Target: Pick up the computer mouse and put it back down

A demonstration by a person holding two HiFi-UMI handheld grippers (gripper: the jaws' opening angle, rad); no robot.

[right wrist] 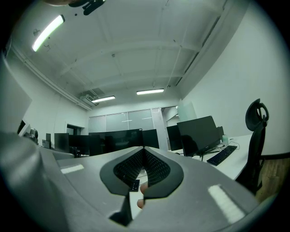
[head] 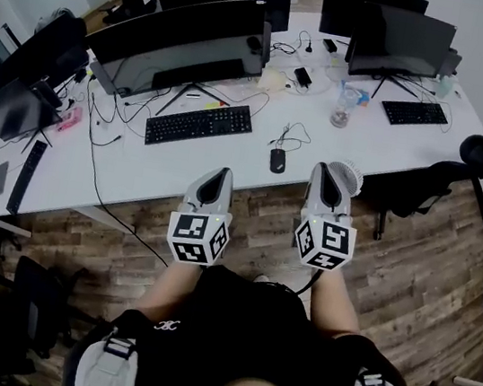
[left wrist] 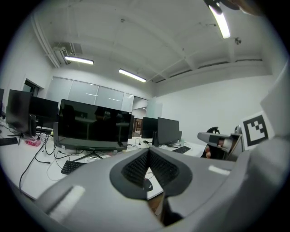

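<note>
The black computer mouse [head: 278, 160] lies on the white desk [head: 162, 175] near its front edge, its cable running back across the top. In the left gripper view the mouse [left wrist: 147, 184] shows small, far beyond the jaws. My left gripper [head: 224, 174] hangs over the desk's front edge, left of the mouse and nearer to me, jaws shut and empty. My right gripper [head: 322, 168] sits just right of the mouse, also shut with nothing held. Both stay clear of the mouse. The jaw tips meet in the left gripper view [left wrist: 148, 152] and in the right gripper view [right wrist: 144, 149].
A black keyboard [head: 200, 124] lies left of the mouse under a wide monitor [head: 188, 43]. Another monitor [head: 400, 42] and keyboard [head: 414, 112] stand at the right, with a clear bottle [head: 343, 109] between. A black chair [head: 463, 168] stands at the desk's right end. Cables cross the desk.
</note>
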